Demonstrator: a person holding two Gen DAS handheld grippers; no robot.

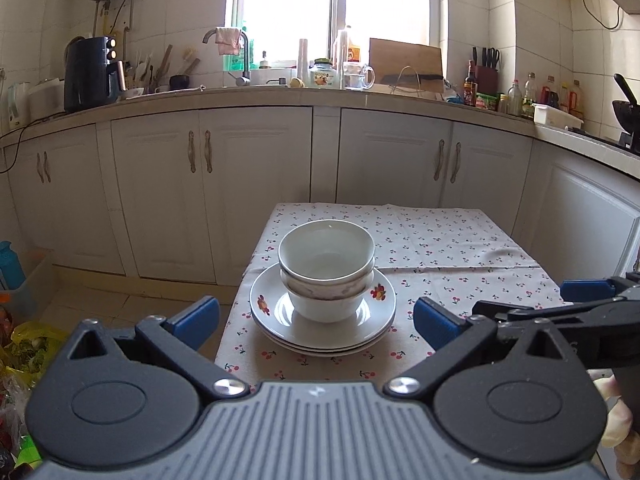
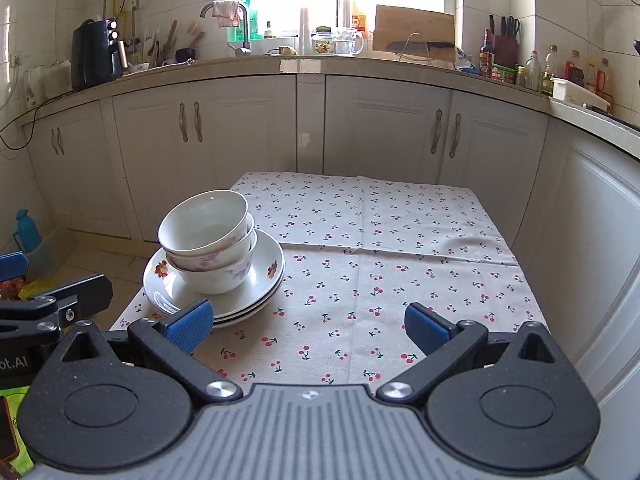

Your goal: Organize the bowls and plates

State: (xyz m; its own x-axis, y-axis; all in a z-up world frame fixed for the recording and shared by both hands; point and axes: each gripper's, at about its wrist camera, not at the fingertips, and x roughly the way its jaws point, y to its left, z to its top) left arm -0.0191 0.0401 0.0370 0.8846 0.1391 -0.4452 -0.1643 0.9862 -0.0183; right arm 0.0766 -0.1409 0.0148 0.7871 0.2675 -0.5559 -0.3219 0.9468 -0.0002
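Three bowls (image 1: 327,268) sit nested on stacked plates (image 1: 322,320) at the counter's (image 2: 400,248) left edge, probably gathered to save room. Left gripper (image 1: 316,316) and right gripper (image 2: 306,322), near the plates, hold nothing, fingers spread wide.

The stacked bowls (image 1: 326,272) cover the middle of the plates (image 1: 322,320), and only the top bowl's inside shows. The left tool (image 1: 316,318) hides the counter's (image 1: 440,248) near edge in its own view. The right tool (image 1: 580,300) is cut off at that view's right edge. Labels on the bottles (image 2: 536,66) by the wall are too small to read.
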